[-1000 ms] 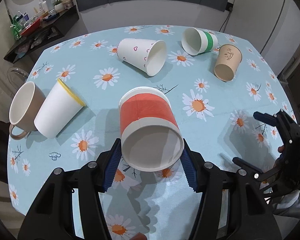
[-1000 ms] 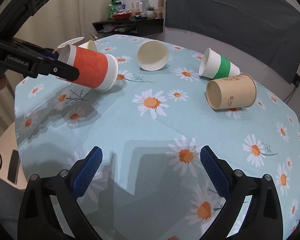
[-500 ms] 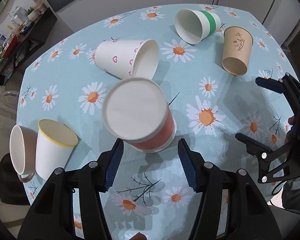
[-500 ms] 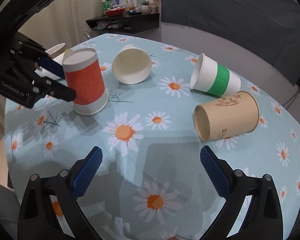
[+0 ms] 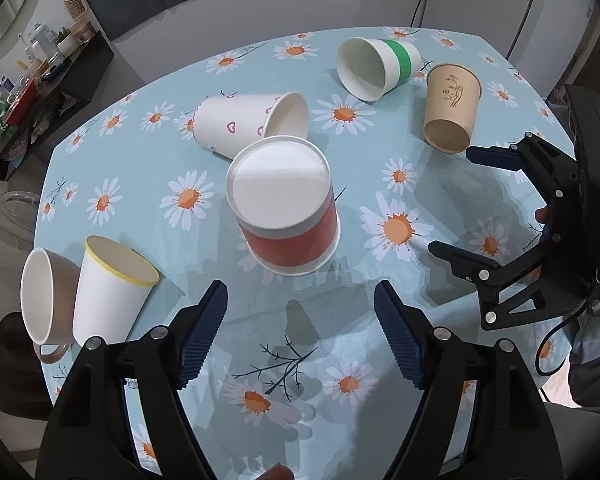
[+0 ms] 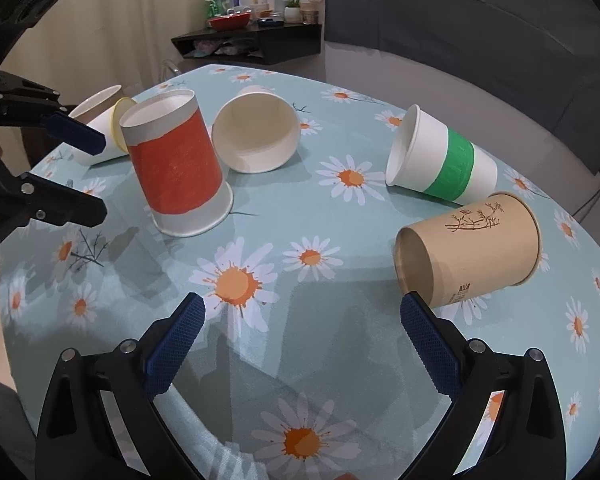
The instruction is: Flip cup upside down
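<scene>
red cup (image 5: 288,216) inverted on table, clear ahead of open left hand-held gripper (image 5: 300,334)

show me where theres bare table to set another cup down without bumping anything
The widest free patch is the near tablecloth between the right claw, the upturned red-banded paper cup and the brown paper cup lying on its side. It is crowded behind the red cup, by the heart-print white cup, and around the green-banded white cup.

Heart-print cup (image 5: 249,127) crowds behind red cup (image 5: 288,216).
</scene>
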